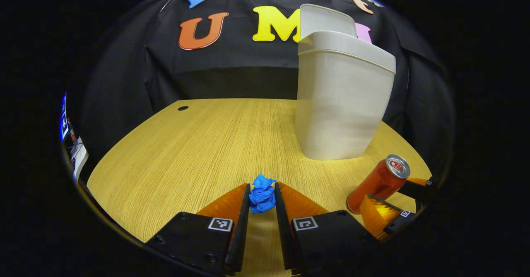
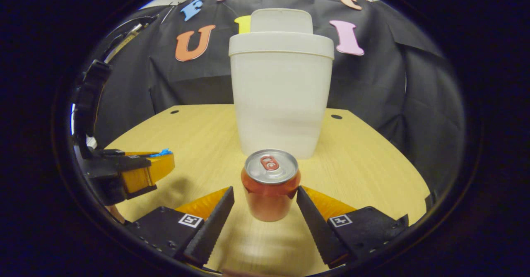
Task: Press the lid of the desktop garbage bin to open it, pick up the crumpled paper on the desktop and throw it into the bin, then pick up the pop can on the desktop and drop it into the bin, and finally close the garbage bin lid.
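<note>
While the bin (image 1: 343, 99) stands toward the back of the wooden desk (image 1: 198, 152) with its lid (image 1: 325, 18) flipped up, we've got the left gripper (image 1: 262, 198) pinching the blue crumpled paper (image 1: 262, 194), fingers narrow and pressing it from both sides right down near the desk. In the right gripper view the same wad (image 2: 161, 152) just peeks out from that gripper off to the left. Over on the right side, the right gripper (image 2: 265, 204) has its fingers spread wide around the red pop can (image 2: 270, 186), which stands upright on the desk in front of the bin (image 2: 279, 90); we see gaps on both sides, so it isn't touching. The left gripper view catches that can (image 1: 379, 181) between those fingers too.
</note>
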